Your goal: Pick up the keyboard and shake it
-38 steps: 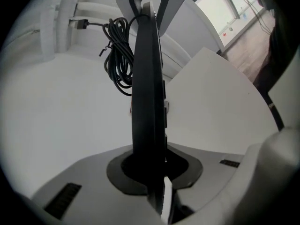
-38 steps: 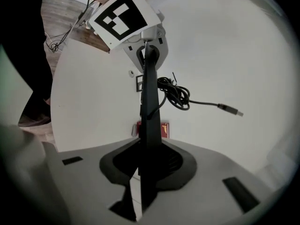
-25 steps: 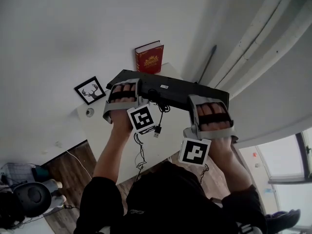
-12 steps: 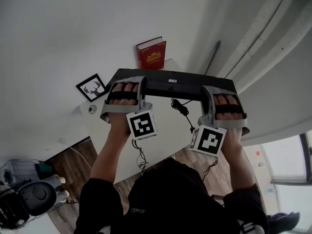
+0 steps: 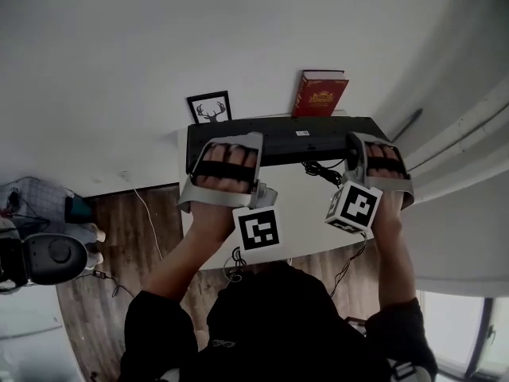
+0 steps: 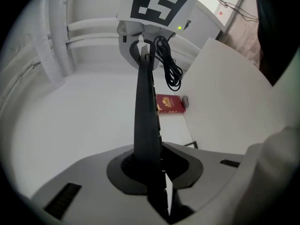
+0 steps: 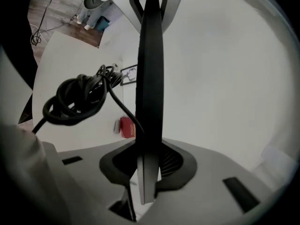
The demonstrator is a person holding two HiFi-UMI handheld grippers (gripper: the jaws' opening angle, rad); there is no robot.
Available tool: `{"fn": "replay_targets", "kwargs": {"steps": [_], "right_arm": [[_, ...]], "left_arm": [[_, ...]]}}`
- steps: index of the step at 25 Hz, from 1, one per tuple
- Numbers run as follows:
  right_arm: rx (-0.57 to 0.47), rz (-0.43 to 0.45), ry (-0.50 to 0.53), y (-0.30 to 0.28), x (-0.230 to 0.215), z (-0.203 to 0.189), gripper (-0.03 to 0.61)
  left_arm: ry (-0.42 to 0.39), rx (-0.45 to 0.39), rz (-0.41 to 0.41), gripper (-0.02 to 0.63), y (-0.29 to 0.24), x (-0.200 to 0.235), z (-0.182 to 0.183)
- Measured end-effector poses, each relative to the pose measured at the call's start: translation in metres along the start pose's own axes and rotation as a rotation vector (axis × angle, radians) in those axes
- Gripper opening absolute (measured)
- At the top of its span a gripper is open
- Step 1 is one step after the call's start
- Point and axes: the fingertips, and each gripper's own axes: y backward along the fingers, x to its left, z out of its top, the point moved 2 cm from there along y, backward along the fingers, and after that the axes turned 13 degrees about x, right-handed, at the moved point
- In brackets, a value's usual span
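Left gripper (image 6: 151, 170): I have it pinched on the left end of the long black plastic keyboard (image 5: 278, 138). The board's thin edge runs straight out between the jaws.
Right gripper (image 7: 143, 172): it is clamped the same way on the keyboard's right end, both jaws pressed against the slab.
Keyboard: it is lifted clear of the flat white bench (image 5: 306, 209) and carried roughly level between my two grippers. Its underside, with a small white label, faces my head view.
Cable (image 7: 75, 100): a black cord hangs from the keyboard in a tangled coil near the right gripper, above the bench top.
Book (image 5: 320, 95): a red hardcover with gold print stands upright at the bench's far edge, against the white wall.
Picture (image 5: 210, 108): a small black-framed deer-head print sits at the bench's far edge too, toward its left corner and apart from the book.
Floor (image 5: 119, 237): brown wood planks show off the bench's left side, with a thin white lead trailing across them.
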Motion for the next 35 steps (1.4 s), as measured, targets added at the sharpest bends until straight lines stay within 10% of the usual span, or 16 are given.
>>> {"fn": "replay_targets", "kwargs": {"steps": [7,18,35], "right_arm": [[-0.196,-0.024,0.06,0.006,-0.018,0.099,0.097],[-0.322,-0.04,0.062,0.015,-0.03,0.181,0.096],[-0.211,-0.084,0.103,0.057,-0.032,0.121,0.095]], "left_arm": [[-0.021,0.305,-0.003,0.083,0.025,0.0,-0.083],[0.031,0.506,-0.026,0.083,0.032,-0.014,-0.144],[0.15,0.305,-0.068,0.075,-0.002,-0.01,-0.14]]}}
